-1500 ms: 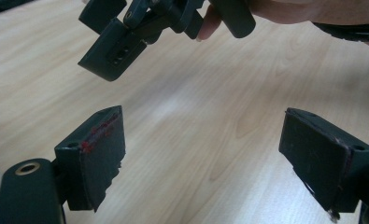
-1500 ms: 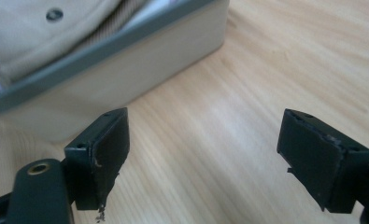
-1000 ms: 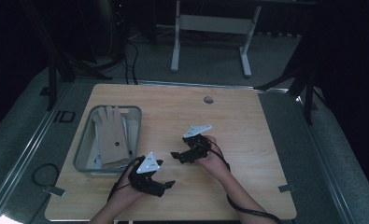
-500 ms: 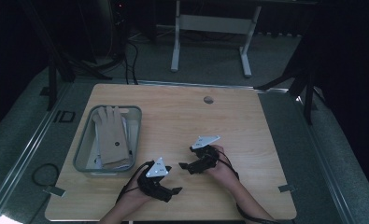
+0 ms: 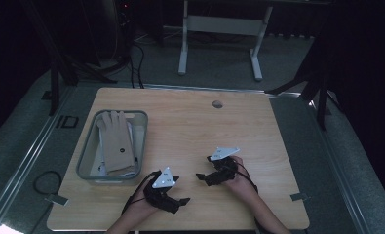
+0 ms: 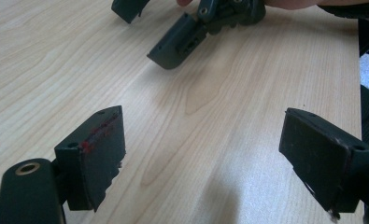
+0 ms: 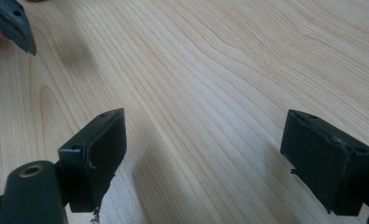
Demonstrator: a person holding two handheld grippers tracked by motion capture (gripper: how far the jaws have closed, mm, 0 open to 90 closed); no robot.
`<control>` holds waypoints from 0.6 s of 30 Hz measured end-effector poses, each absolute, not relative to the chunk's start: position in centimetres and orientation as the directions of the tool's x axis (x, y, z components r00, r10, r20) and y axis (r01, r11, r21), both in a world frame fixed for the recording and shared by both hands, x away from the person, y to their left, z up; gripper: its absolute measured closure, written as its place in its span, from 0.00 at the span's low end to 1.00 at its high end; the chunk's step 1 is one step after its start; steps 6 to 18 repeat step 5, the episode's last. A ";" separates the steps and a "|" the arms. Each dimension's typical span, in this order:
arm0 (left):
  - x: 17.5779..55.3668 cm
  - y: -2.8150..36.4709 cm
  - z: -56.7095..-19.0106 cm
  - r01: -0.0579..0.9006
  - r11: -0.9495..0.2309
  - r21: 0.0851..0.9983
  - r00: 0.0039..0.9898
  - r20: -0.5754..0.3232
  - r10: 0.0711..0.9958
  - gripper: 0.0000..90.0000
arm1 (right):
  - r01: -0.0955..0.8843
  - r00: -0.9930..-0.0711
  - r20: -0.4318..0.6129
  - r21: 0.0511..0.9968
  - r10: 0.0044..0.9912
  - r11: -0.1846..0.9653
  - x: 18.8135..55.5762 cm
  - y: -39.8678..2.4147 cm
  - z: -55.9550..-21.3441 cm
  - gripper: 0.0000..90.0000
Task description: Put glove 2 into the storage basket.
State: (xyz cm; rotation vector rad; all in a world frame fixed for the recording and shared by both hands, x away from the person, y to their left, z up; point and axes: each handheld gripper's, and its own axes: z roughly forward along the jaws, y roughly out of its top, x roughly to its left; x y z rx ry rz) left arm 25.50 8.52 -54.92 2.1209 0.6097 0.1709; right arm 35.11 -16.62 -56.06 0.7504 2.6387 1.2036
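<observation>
your left hand-held gripper [image 5: 173,201] sits low over the near edge of the counter [image 5: 190,126], toward the left of centre, its jaws pointing to the right. in the left gripper view its jaws stand wide apart with bare wood between them; nothing is held. the inner face of the left-side jaw there shows a reddish smear and a ragged lower edge.

your right hand-held gripper [image 5: 205,178] is just to the right of it and slightly farther from you, its jaws pointing left toward the other one. in the right gripper view its jaws are likewise spread wide over bare wood, holding nothing. the two tools are near each other, tips apart, not touching. each view catches the other tool's jaw near its top edge.

a grey tray [image 5: 88,155] rests on the left part of the counter, well clear of the right tool and just beyond and to the left of the left one. a tan glove [image 5: 117,141] lies flat inside it, fingers pointing away from you, on top of some pale items that are too small to identify. neither tool touches the tray or the glove.

a small round grey fitting [image 5: 218,104] is set in the counter near its far edge.
</observation>
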 end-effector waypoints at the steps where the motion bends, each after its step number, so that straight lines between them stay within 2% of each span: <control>1: 25.5 8.5 -54.9 0.360 -0.475 0.803 0.869 -0.103 0.484 0.16 | 0.381 -0.865 0.072 0.740 0.497 0.554 35.2 -16.7 -56.1 0.16; 18: 25.5 8.7 -54.9 0.361 -0.466 0.808 0.866 -0.105 0.488 0.16 | 0.370 -0.863 0.062 0.753 0.502 0.544 35.1 -16.7 -56.1 0.17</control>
